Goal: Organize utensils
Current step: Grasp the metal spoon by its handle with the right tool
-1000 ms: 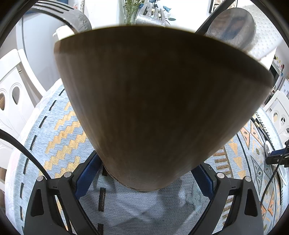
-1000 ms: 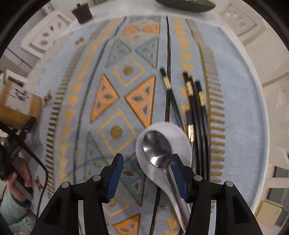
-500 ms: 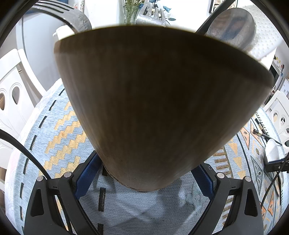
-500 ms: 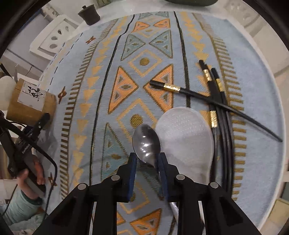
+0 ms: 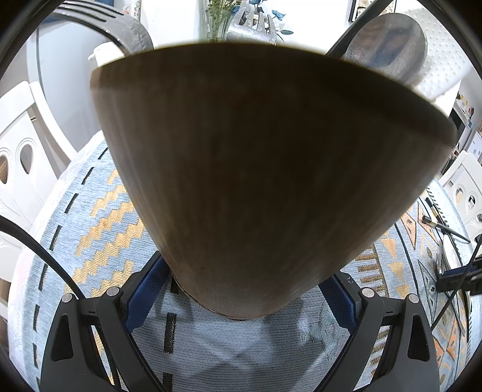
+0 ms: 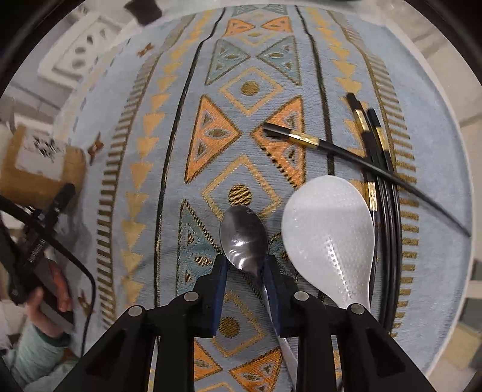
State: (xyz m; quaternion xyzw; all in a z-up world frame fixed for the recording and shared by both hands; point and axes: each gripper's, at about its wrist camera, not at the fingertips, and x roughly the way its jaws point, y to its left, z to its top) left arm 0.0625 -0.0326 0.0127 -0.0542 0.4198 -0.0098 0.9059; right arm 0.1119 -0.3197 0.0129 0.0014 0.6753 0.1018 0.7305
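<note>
Left gripper (image 5: pixel 241 297): fingers are clamped around the base of a tall brown wooden holder (image 5: pixel 256 181) set on the patterned table (image 5: pixel 99 211).
Right gripper (image 6: pixel 245 271): fingers have just been closing and grasp a shiny steel spoon (image 6: pixel 243 238) at its neck.
Beside it: a white dimpled rice paddle (image 6: pixel 330 238), then black gold-banded chopsticks (image 6: pixel 382 187).

Cloth (image 6: pixel 180 126): pale blue weave with orange triangles, gold diamonds and black stripes; spread over the round bench.
Chairs: white, with pierced backs; one (image 5: pixel 21 156) beside the bench's left edge, another (image 5: pixel 465 196) at the right.
Vase (image 5: pixel 215 21): glass, green stems in it, far side.
Dark pot (image 6: pixel 143 12): small, perhaps a cup; blurred, at the bench's far edge.
</note>
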